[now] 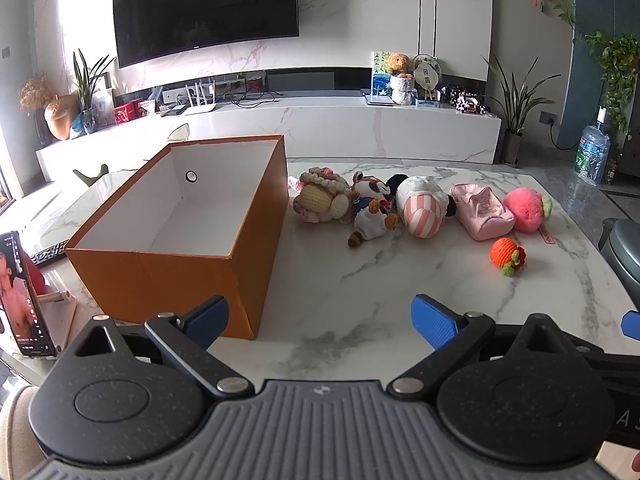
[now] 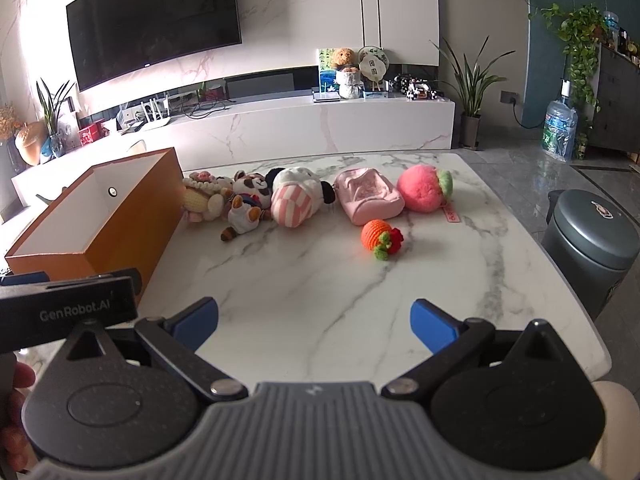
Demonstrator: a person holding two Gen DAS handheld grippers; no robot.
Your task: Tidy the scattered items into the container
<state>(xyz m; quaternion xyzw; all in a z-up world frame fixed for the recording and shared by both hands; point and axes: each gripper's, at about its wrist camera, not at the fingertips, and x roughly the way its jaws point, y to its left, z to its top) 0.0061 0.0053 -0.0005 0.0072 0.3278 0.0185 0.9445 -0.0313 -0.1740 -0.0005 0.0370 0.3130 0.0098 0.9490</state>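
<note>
An open orange box (image 1: 256, 216) with a white, empty inside stands on the marble table's left; it also shows in the right wrist view (image 2: 132, 216). Right of it lie a crocheted doll (image 1: 320, 198), a small plush animal (image 1: 370, 210), a pink-striped plush (image 1: 422, 206), a pink pouch (image 1: 482, 210), a pink fluffy ball (image 1: 526, 208) and an orange crocheted fruit (image 1: 507, 255), which also shows in the right wrist view (image 2: 380, 236). My left gripper (image 1: 320, 324) is open and empty near the box's front corner. My right gripper (image 2: 314, 322) is open and empty, well short of the toys.
A phone on a stand (image 1: 20, 296) sits left of the box. A grey bin (image 2: 592, 240) stands off the table's right edge. The marble table (image 2: 320, 272) has bare surface in front of the toys. A TV console runs along the back wall.
</note>
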